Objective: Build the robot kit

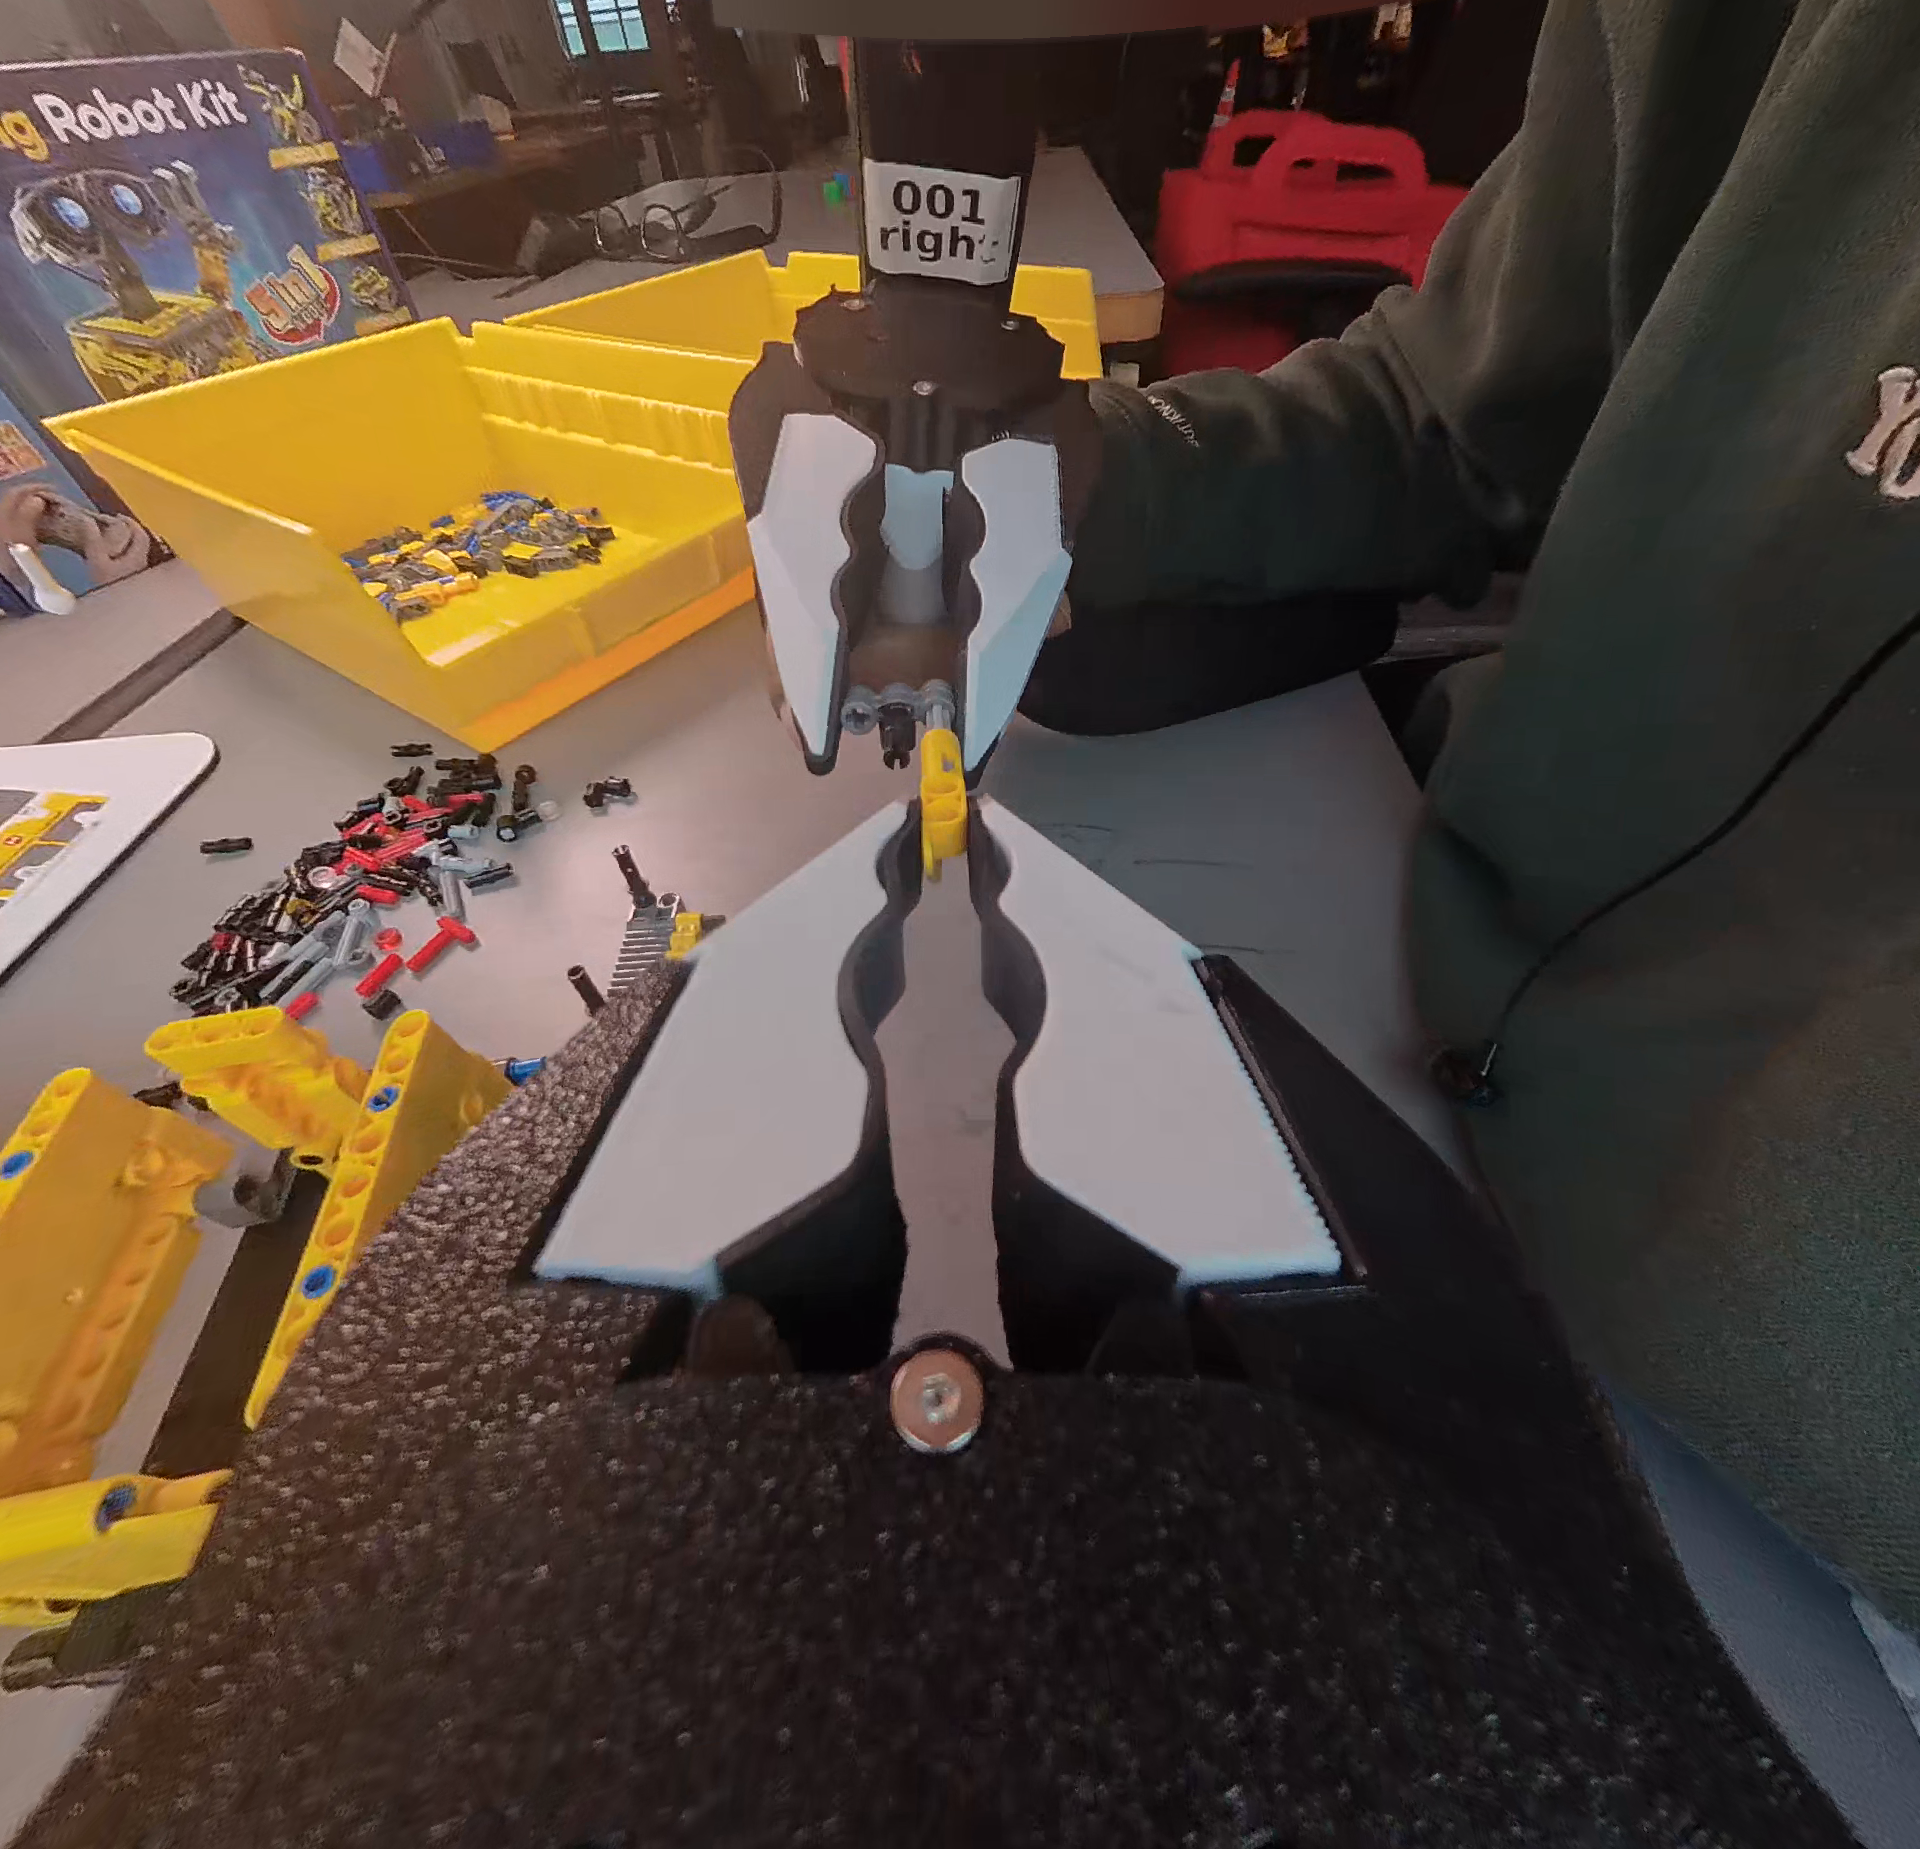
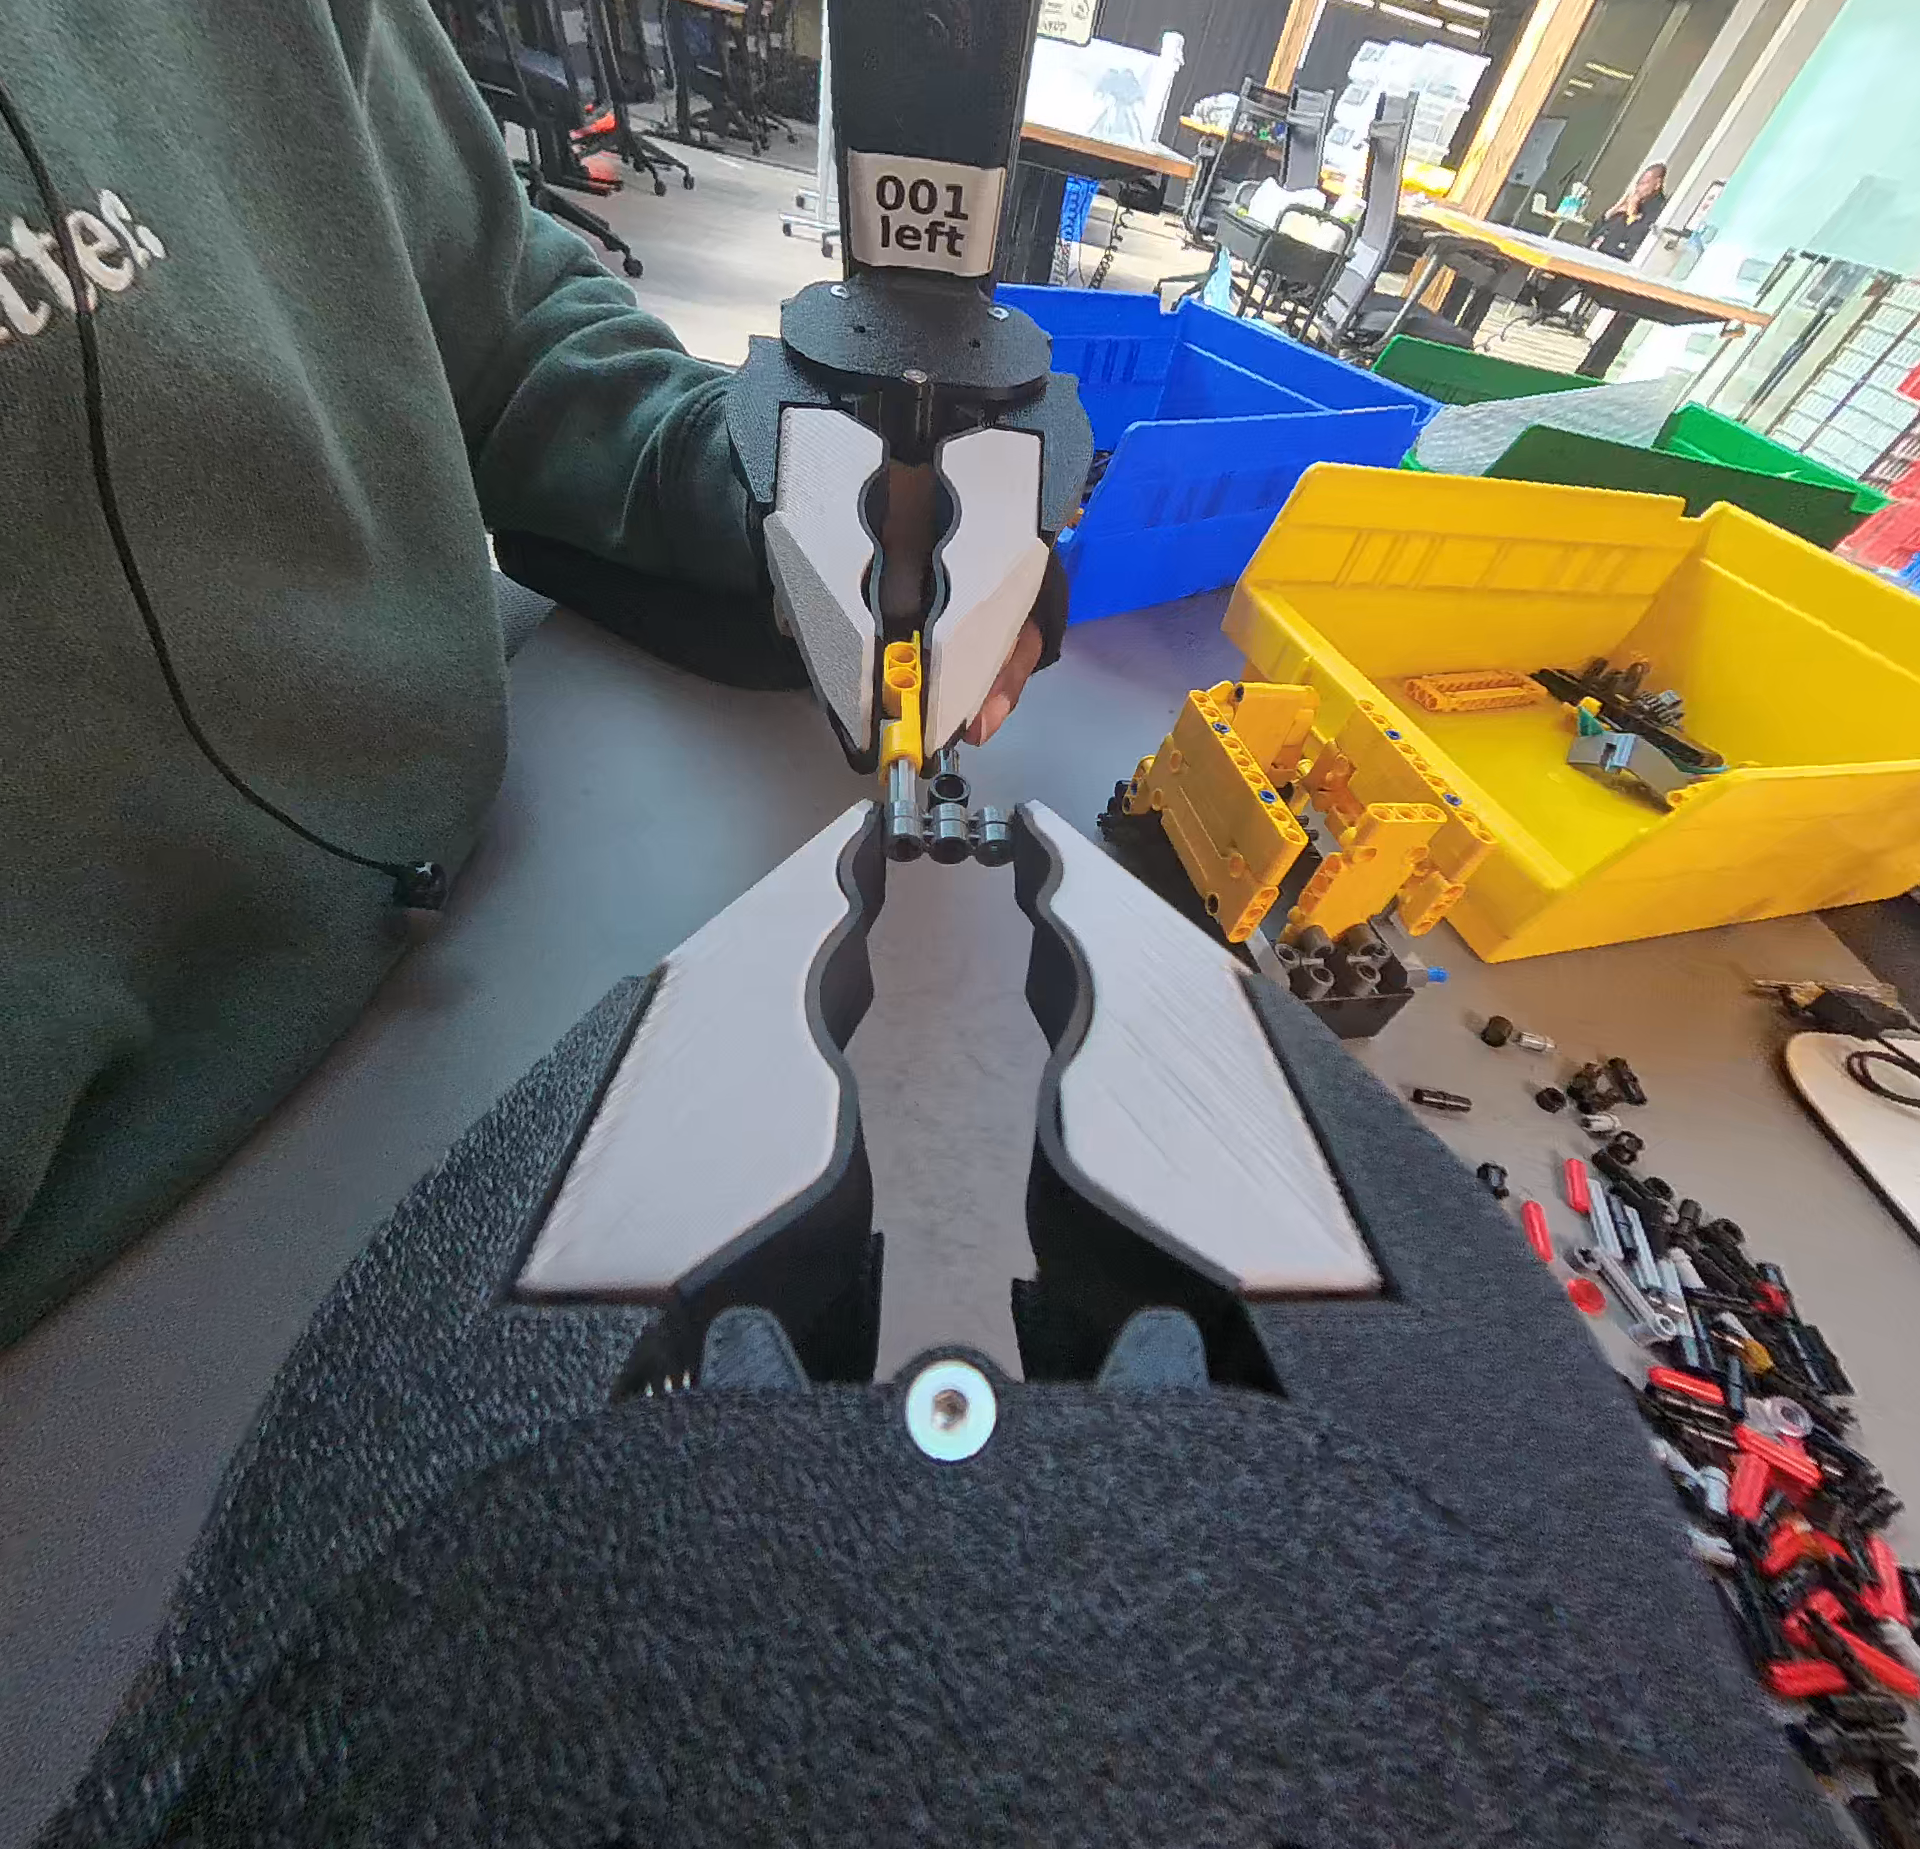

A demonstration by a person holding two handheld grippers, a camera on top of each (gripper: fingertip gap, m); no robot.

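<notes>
My left gripper (image 1: 940,812) is shut on a small yellow connector piece (image 1: 943,797), held above the grey table. My right gripper (image 2: 948,812) is shut on a dark grey multi-hole connector piece (image 2: 948,825). The two grippers face each other tip to tip. In the right wrist view the left gripper (image 2: 902,750) holds the yellow piece (image 2: 900,693) upright, and a grey pin at its lower end meets the left end of the grey connector. In the left wrist view the right gripper (image 1: 899,750) holds the grey connector (image 1: 894,708) just above the yellow piece.
A yellow bin (image 1: 260,469) of small parts stands at the back left. Loose black, red and grey pieces (image 1: 353,895) lie on the table. A partly built yellow model (image 2: 1299,812) stands beside another yellow bin (image 2: 1455,573), with a blue bin (image 2: 1195,428) behind. A person's green sleeve (image 1: 1714,656) is close by. The tips of both grippers are at nearly the same place.
</notes>
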